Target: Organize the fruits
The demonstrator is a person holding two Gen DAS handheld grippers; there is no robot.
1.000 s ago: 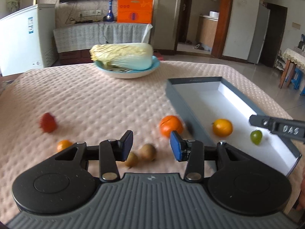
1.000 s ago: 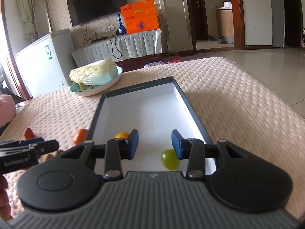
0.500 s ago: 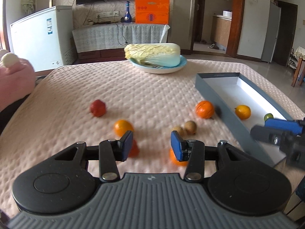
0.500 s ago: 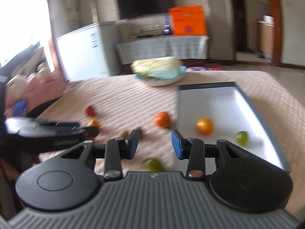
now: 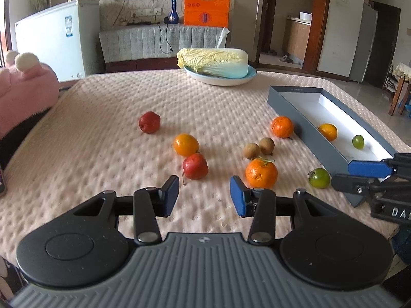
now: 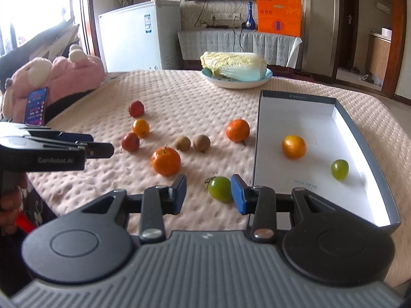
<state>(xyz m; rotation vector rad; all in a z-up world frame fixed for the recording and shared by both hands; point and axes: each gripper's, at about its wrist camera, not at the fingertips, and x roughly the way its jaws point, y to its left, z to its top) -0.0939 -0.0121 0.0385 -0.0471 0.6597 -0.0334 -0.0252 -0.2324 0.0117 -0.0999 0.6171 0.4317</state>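
- Low in the middle of the right wrist view, our right gripper [image 6: 208, 197] has its fingers spread and empty, the green tomato [image 6: 220, 189] just beyond its right finger [image 6: 238, 197].
- Left gripper [image 5: 204, 196]: fingers also spread, nothing between them; the red fruit [image 5: 195, 166] and big orange [image 5: 261, 173] lie just ahead on the bench [image 5: 102, 138].
- We judge the tomato light, smooth and easily bruised: take it across its widest part, gently.
- At right, the box [image 6: 359, 138] holds an orange and a grape.

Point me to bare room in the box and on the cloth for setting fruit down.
The box floor is bare from its far wall down to the orange, and left of the green grape. The cloth is bare between the red fruit and the cabbage plate. Crowded: the mid-cloth cluster around the two brown fruits.
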